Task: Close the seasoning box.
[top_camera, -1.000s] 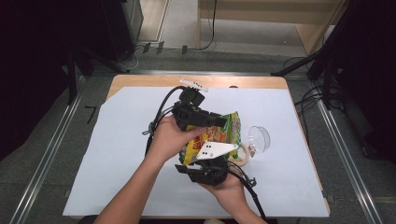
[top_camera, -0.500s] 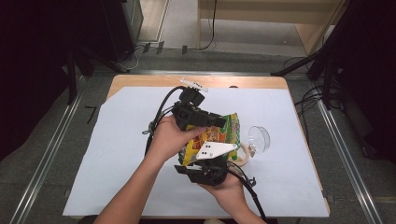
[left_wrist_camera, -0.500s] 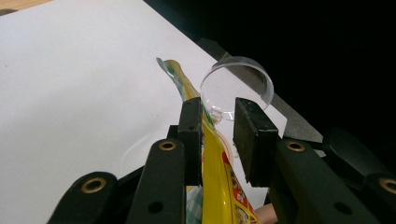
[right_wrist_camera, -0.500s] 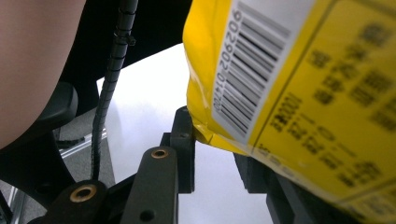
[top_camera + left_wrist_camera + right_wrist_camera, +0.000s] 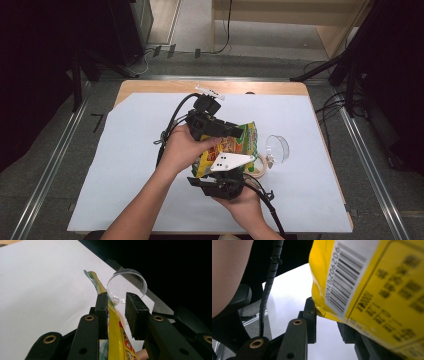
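A yellow and green snack bag point(image 5: 241, 142) is held up over the middle of the table between both grippers. My left gripper point(image 5: 237, 133) reaches over its top from the far side. In the left gripper view the bag's thin edge point(image 5: 117, 335) runs between the jaws of the left gripper point(image 5: 116, 296), against the left pad point(image 5: 102, 315), with a gap to the other pad. My right gripper point(image 5: 221, 170) is at the bag's near end. In the right gripper view the barcode side of the bag point(image 5: 367, 277) hangs over the parted jaws of the right gripper point(image 5: 325, 302) and covers the right one.
A clear plastic cup point(image 5: 277, 147) lies on its side just right of the bag, also ahead of the left jaws as the cup point(image 5: 127, 282). A pale tape ring point(image 5: 261, 169) lies beside the right hand. White paper point(image 5: 125, 150) covers the wooden table point(image 5: 150, 86).
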Tool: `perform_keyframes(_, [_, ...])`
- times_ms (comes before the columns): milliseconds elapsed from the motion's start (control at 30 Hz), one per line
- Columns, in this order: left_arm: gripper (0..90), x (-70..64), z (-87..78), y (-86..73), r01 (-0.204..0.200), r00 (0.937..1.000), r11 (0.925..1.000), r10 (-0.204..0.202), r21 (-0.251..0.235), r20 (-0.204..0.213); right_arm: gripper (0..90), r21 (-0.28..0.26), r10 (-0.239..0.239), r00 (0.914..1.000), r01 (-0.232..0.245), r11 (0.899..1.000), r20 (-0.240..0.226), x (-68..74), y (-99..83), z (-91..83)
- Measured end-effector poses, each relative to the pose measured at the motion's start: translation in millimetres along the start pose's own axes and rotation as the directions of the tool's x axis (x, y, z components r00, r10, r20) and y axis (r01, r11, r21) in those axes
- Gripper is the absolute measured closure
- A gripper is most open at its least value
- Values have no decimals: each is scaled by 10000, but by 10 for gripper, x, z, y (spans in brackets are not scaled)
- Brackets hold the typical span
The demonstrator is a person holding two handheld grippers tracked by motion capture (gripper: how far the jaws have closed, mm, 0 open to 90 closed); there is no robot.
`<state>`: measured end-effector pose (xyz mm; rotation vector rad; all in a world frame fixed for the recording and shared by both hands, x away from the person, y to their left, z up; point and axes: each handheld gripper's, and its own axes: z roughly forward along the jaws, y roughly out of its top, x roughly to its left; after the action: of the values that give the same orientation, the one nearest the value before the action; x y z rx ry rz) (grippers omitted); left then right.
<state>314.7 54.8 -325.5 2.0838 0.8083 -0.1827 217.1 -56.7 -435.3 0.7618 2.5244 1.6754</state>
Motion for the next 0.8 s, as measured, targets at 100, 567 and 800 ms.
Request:
perform_keyframes(100, [730, -21, -5, 14, -50, 10000, 10000, 50, 17, -47, 723, -29, -22, 10000, 22, 10000, -1, 1, 5, -7])
perform_keyframes(567, [731, 35, 12, 85, 101, 9999, 9998, -101, 159, 42, 722, -31, 120, 9999, -120, 9999, -94, -44, 59, -23])
perform_keyframes(800, [732, 56, 21, 80, 136, 9999, 9996, -136, 251, -1, 721, 8, 178, 9998, -178, 9998, -108, -55, 51, -4])
